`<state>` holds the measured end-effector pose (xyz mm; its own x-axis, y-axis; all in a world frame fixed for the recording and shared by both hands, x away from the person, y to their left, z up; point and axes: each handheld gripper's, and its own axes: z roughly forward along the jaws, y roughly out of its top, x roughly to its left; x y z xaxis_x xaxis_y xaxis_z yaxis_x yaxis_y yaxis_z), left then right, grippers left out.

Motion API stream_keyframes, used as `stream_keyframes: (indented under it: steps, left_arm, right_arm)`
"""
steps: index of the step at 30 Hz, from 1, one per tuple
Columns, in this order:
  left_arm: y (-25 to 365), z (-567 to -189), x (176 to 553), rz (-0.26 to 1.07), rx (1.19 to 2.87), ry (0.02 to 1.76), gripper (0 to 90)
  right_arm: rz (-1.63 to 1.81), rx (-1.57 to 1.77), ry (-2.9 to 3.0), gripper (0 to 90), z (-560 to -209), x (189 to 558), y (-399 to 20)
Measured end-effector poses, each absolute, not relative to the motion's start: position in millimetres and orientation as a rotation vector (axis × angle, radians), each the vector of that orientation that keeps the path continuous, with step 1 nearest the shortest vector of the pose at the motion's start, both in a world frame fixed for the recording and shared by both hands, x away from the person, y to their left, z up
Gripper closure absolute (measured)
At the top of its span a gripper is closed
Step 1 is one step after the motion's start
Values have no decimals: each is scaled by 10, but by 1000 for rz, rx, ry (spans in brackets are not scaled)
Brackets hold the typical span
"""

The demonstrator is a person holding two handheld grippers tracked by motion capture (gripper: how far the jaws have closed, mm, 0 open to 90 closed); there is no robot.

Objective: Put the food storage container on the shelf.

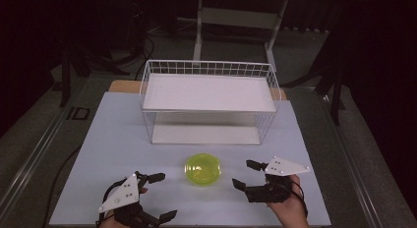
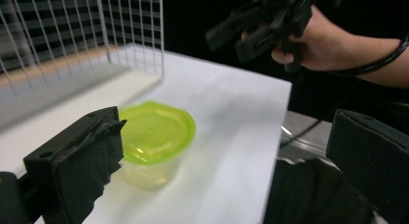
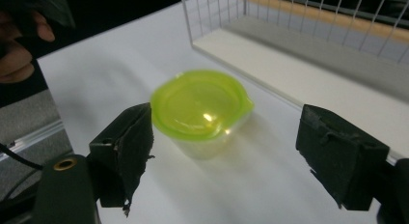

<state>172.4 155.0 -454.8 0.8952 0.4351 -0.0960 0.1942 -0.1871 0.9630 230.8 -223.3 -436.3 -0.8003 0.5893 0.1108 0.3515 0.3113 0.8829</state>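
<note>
Both black two-jaw grippers, left gripper (image 1: 161, 196) and right gripper (image 1: 247, 174), stand released, flanking the lidded yellow-green translucent plastic cup (image 1: 202, 169) on the white table (image 1: 113, 139) before the white wire shelf basket (image 1: 209, 98); grasping remains undone.
</note>
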Motion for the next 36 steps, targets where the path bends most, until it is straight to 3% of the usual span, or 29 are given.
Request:
stream_keyframes:
  steps: [4,10,16,36]
  left_arm:
    - [1537,-4456,1745,233,1758,469,2]
    - [1528,-4282,1842,248,1760,469,2]
    - [1488,-4185,1941,276,1761,471,1]
    - [1351,-4438,2437,174,1765,631,2]
  right_arm:
    - [1523,839,2339,148,-4300,2268,-2187]
    - [1558,775,2329,139,-4219,2251,-2114]
    - [1498,741,2385,231,-4145,2326,-2059]
    - [1451,753,2300,186,-4256,2651,-2019]
